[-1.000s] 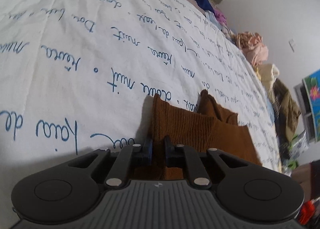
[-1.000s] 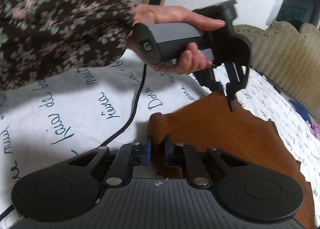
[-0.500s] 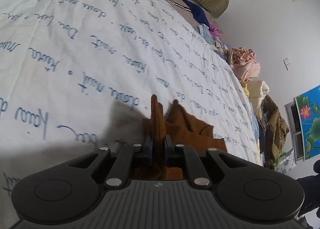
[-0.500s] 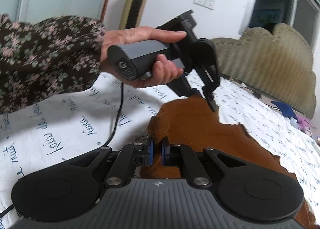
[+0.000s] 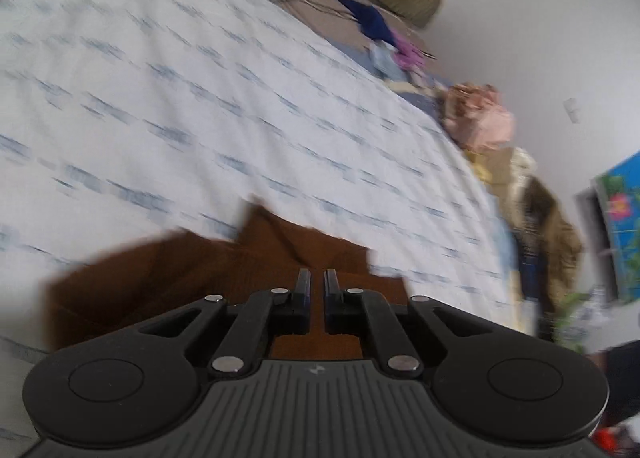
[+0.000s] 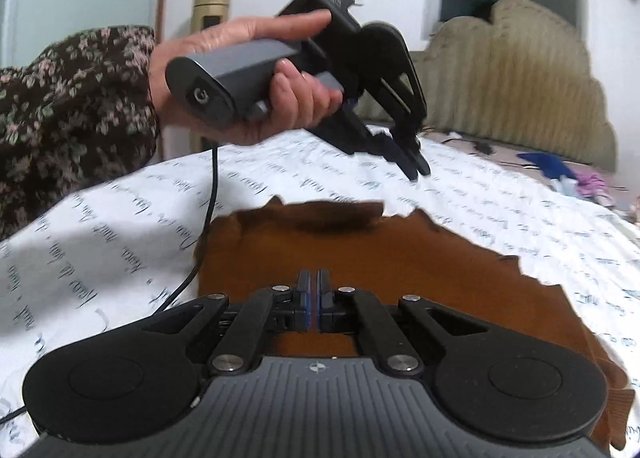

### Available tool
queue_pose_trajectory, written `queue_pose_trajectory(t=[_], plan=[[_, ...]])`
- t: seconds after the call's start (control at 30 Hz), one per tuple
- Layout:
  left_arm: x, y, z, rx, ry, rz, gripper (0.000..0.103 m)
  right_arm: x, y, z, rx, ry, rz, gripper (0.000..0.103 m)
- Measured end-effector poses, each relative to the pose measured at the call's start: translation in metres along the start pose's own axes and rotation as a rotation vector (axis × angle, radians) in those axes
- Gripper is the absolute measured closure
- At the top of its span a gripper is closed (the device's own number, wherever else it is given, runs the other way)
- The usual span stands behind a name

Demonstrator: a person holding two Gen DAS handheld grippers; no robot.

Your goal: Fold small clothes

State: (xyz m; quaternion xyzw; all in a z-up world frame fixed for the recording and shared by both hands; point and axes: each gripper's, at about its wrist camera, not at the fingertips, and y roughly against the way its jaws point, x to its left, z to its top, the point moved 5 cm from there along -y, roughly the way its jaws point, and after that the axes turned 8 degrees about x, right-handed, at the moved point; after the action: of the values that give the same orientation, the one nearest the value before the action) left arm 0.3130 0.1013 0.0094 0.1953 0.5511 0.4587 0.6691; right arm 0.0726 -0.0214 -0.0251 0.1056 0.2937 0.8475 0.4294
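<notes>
A rust-brown ribbed knit garment [image 6: 400, 270] lies flat on the bed, jagged-edged, spreading toward four o'clock in the right wrist view.

Motion blur smears my left view, so the print on the sheet [image 5: 224, 106] is unreadable there and the clothes heap [image 5: 480, 122] at the bed's far side is only coloured smudges. My own housings cover the near edge of the brown garment [image 6: 400, 258] in both views.

Bed [image 6: 500, 210] (brown garment [image 6: 400, 258] atop)
</notes>
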Motion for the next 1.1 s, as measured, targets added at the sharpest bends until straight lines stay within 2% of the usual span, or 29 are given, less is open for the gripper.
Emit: queue_pose_trajectory(t=[0.03, 0.07, 0.1, 0.13, 0.17, 0.2, 0.27, 0.37, 0.43, 0.5, 0.6, 0.7, 0.77, 0.83, 0.87, 0.9, 1.03, 1.1], plan=[[0.012, 0.007, 0.001, -0.017, -0.005, 0.066, 0.097, -0.001, 0.002, -0.001, -0.008, -0.004, 0.014, 0.098], [0.025, 0.015, 0.000, -0.027, -0.005, 0.124, 0.097, 0.001, 0.004, -0.001, -0.013, -0.012, 0.034, 0.086], [0.038, 0.024, -0.001, -0.038, 0.009, 0.151, 0.096, 0.002, 0.005, -0.002, -0.011, -0.021, 0.066, 0.070], [0.054, 0.033, -0.005, -0.045, 0.029, 0.157, 0.096, 0.003, 0.006, -0.003, -0.016, -0.040, 0.102, 0.059], [0.070, 0.042, -0.010, -0.046, 0.057, 0.151, 0.095, 0.003, 0.006, -0.003, -0.020, -0.058, 0.130, 0.040], [0.084, 0.050, -0.017, -0.048, 0.075, 0.139, 0.095, 0.004, 0.006, -0.003, -0.024, -0.061, 0.150, 0.029], [0.108, 0.061, -0.033, -0.048, 0.086, 0.160, 0.093, 0.015, 0.005, -0.001, -0.039, -0.014, 0.166, 0.031], [0.137, 0.060, -0.051, -0.027, 0.085, 0.215, 0.093, 0.044, -0.004, 0.004, -0.009, 0.067, 0.188, 0.031], [0.151, 0.054, -0.055, -0.007, 0.125, 0.174, 0.093, 0.070, -0.018, 0.005, 0.032, 0.145, 0.168, 0.033], [0.158, 0.052, -0.051, -0.012, 0.145, 0.096, 0.093, 0.096, -0.031, 0.002, 0.048, 0.257, 0.095, 0.033], [0.162, 0.050, -0.040, -0.025, 0.161, 0.021, 0.093, 0.129, -0.056, 0.001, 0.052, 0.423, -0.010, 0.033], [0.165, 0.035, -0.028, 0.014, 0.196, -0.044, 0.093, 0.147, -0.080, 0.001, 0.061, 0.522, -0.130, 0.033], [0.164, 0.020, -0.022, 0.045, 0.200, -0.087, 0.093, 0.151, -0.095, 0.005, 0.074, 0.550, -0.189, 0.035], [0.163, 0.011, -0.016, 0.058, 0.201, -0.136, 0.093, 0.152, -0.106, 0.009, 0.093, 0.554, -0.214, 0.042], [0.161, 0.008, -0.014, 0.063, 0.196, -0.166, 0.093, 0.152, -0.110, 0.010, 0.108, 0.549, -0.216, 0.057], [0.160, 0.005, -0.013, 0.073, 0.194, -0.195, 0.093, 0.150, -0.115, 0.011, 0.129, 0.532, -0.218, 0.066], [0.159, 0.004, -0.015, 0.087, 0.183, -0.244, 0.093, 0.142, -0.123, 0.008, 0.148, 0.487, -0.223, 0.066], [0.160, 0.006, -0.016, 0.088, 0.157, -0.213, 0.093, 0.145, -0.124, 0.007, 0.142, 0.490, -0.222, 0.066]])
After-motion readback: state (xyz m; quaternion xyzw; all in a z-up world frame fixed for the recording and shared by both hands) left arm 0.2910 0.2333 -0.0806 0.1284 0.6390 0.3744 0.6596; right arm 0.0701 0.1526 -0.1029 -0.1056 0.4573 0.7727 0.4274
